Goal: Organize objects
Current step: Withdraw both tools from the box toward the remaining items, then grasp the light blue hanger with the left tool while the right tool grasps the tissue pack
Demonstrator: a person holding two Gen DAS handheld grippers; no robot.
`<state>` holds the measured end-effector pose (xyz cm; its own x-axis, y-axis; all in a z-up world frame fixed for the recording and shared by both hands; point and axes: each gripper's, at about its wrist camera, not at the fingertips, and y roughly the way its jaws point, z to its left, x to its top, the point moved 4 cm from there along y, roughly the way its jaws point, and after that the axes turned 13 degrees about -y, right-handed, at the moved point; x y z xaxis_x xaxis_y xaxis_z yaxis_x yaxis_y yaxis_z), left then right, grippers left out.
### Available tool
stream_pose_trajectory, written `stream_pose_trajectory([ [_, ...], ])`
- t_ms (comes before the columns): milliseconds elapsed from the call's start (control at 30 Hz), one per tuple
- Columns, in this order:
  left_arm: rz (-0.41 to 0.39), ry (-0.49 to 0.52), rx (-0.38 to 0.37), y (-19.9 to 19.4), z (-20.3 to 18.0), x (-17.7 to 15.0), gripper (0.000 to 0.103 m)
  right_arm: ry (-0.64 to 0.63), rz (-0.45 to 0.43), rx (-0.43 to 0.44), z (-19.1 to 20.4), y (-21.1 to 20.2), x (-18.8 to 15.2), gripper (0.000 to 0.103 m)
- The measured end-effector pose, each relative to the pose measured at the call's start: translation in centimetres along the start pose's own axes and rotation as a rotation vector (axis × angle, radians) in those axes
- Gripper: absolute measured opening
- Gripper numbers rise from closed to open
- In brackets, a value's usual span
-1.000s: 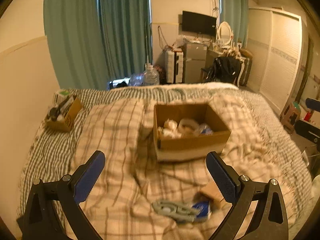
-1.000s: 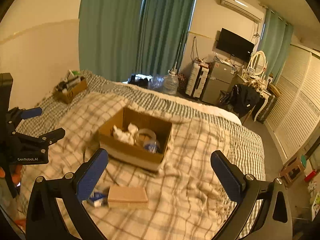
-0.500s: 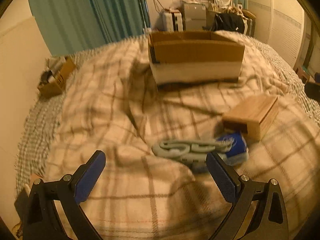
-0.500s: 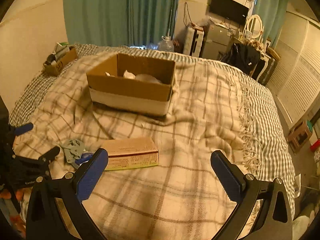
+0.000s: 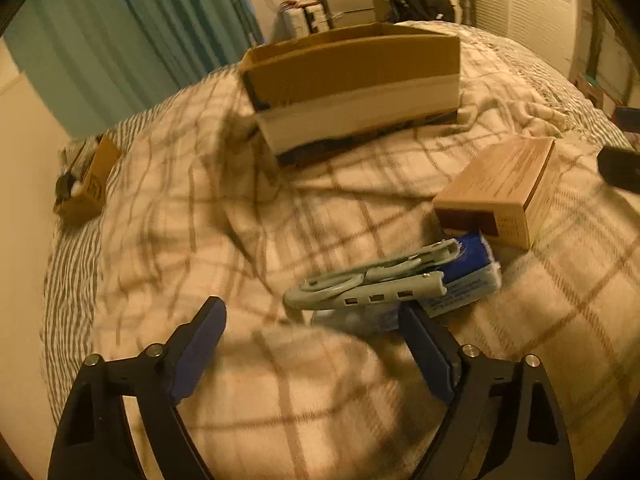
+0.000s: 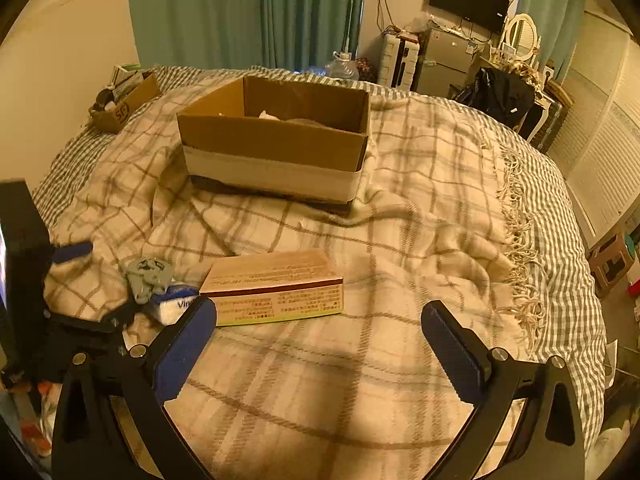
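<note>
The left tongs [image 5: 310, 326], wide but closing on nothing, are just before the grey clip [image 5: 368, 286]: light, stiff; grasp its long sides. Right tongs [image 6: 318, 318] wide, empty.

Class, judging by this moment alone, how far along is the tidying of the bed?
Done: the large cardboard box already holds some pale items. In hand: nothing; the left gripper and right gripper are open and empty. Left: the tan carton, grey clip and blue packet lie on the blanket.
</note>
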<state>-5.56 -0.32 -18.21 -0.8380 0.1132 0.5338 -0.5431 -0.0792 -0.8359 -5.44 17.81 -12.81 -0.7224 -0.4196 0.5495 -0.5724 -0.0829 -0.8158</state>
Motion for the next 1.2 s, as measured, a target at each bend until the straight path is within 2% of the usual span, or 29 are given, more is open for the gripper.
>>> stream_pose_trajectory([
  [133,-0.028,0.1,-0.013,1.3,-0.6,1.8,0.085,0.015,-0.007,0.036,-0.2,0.3,0.3,0.103],
  [267,0.068,0.11,-0.107,3.6,-0.1,2.7,0.083,0.039,0.008,0.028,-0.9,0.7,0.3,0.103],
  [333,0.088,0.122,-0.147,3.9,0.3,2.9,0.083,0.05,0.02,0.028,-1.2,1.1,0.1,0.103],
  [400,0.093,0.155,-0.149,4.0,0.6,2.7,0.083,0.062,0.03,0.028,-1.6,1.4,0.0,0.103],
  [533,0.113,0.219,-0.101,4.8,1.3,1.3,0.081,0.072,0.037,0.015,-2.1,1.7,0.1,0.103],
  [600,0.128,0.2,-0.107,5.2,1.8,1.0,0.074,0.061,0.032,0.014,-1.9,1.6,0.3,0.103],
  [667,0.141,0.181,-0.136,5.4,1.9,1.1,0.061,0.05,0.03,0.023,-1.5,1.7,0.6,0.103],
  [833,0.14,0.27,-0.148,6.3,0.3,2.2,0.058,0.028,0.045,0.034,-0.3,2.1,0.7,0.103],
  [933,0.175,0.264,-0.22,7.5,-0.6,2.9,0.05,0.014,0.049,0.035,0.1,2.2,0.7,0.103],
  [1067,0.207,0.25,-0.257,9.0,-1.2,3.2,0.047,0.019,0.064,0.035,0.2,2.7,0.7,0.103],
  [1100,0.202,0.243,-0.272,8.9,-1.1,3.2,0.042,0.021,0.069,0.035,0.2,2.9,0.8,0.103],
  [1133,0.197,0.227,-0.295,8.5,-0.9,3.3,0.03,0.021,0.071,0.035,0.2,3.0,0.9,0.103],
  [1167,0.199,0.201,-0.325,8.2,-0.6,3.3,0.022,0.022,0.074,0.035,0.2,3.2,1.0,0.103],
  [1200,0.201,0.185,-0.346,7.9,-0.4,3.3,0.02,0.02,0.076,0.034,0.4,3.3,1.1,0.103],
])
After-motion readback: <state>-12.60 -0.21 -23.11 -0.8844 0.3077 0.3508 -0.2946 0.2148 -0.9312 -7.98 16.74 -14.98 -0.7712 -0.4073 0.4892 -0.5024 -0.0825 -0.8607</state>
